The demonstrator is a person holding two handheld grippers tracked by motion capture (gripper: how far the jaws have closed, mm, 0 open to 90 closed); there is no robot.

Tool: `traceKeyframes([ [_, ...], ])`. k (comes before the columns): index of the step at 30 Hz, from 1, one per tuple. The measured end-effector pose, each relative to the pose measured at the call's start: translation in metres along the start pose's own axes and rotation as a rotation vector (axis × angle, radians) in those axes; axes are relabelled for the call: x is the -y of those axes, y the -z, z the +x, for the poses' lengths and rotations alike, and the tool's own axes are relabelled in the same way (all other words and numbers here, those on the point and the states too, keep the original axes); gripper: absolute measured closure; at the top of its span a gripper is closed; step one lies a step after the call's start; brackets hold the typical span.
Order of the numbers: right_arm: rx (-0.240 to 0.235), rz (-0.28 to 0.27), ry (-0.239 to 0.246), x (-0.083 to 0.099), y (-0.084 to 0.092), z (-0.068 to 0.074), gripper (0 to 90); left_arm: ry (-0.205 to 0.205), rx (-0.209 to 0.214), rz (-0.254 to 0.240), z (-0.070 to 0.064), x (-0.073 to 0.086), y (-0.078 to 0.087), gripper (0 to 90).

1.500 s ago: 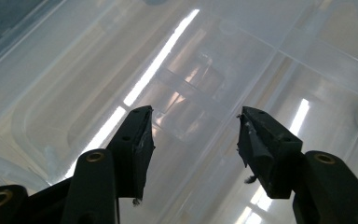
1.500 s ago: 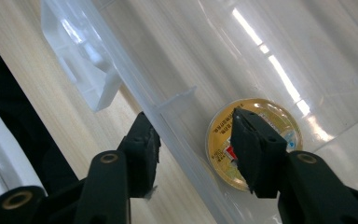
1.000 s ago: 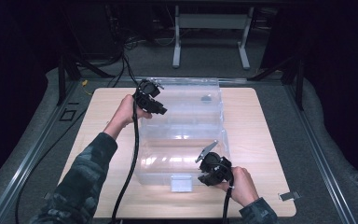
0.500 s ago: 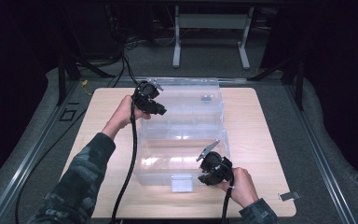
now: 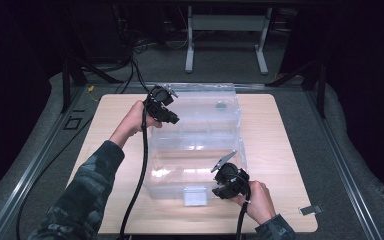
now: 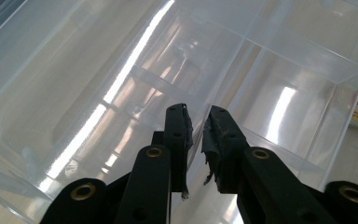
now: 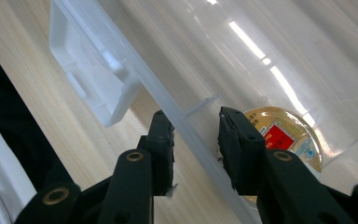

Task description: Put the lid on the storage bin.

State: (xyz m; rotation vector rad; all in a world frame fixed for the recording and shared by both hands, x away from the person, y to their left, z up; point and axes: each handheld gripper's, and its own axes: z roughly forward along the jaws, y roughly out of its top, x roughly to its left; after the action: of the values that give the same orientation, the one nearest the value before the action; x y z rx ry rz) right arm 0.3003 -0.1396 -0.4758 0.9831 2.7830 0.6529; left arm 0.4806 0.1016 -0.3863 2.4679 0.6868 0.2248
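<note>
Nothing large has shifted since the earlier frames: both hands sit where they were, and only the left gripper's (image 5: 166, 106) jaws have been closing, now pinched on the clear wall between them

Wooden table (image 5: 280, 130) carries everything; dark grey floor surrounds it

Clear plastic storage box (image 5: 195, 142) lies in the middle of the table, long axis running away from the person, inner dividers visible through its walls. White latch (image 5: 195, 196) sits at the centre of its near edge

Person's left forearm, in a camouflage sleeve (image 5: 87, 190), comes in from the lower left; right hand (image 5: 259, 201) comes in at the bottom right

Left gripper is at the box's far left corner. In the left gripper view its jaws stand almost together with the thin transparent edge (image 6: 196, 135) of the box running up between them, pads frayed and pressed to it

Right gripper (image 5: 226, 181) is at the box's near right edge, just right of the latch. In the right gripper view its jaws straddle the box rim (image 7: 186, 135), clamped on it from both sides, latch (image 7: 93, 81) close on the left

Small round tin (image 7: 282, 137), gold with a red label, lies beyond the rim, seen through the plastic; whether inside or under the box, cannot tell
</note>
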Motion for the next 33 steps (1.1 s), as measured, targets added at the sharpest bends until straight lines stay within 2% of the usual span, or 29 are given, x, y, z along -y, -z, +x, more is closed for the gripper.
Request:
traceKeyframes([
  [20, 0.002, -0.018, -0.013, 0.000, -0.002, 0.001, 64.1, -0.078, -0.027, -0.008, -0.017, 0.001, 0.014, 81.1],
  [33, 0.023, -0.014, -0.013, 0.001, -0.002, 0.002, 63.4, -0.088, -0.034, -0.027, -0.026, 0.006, 0.022, 81.7],
])
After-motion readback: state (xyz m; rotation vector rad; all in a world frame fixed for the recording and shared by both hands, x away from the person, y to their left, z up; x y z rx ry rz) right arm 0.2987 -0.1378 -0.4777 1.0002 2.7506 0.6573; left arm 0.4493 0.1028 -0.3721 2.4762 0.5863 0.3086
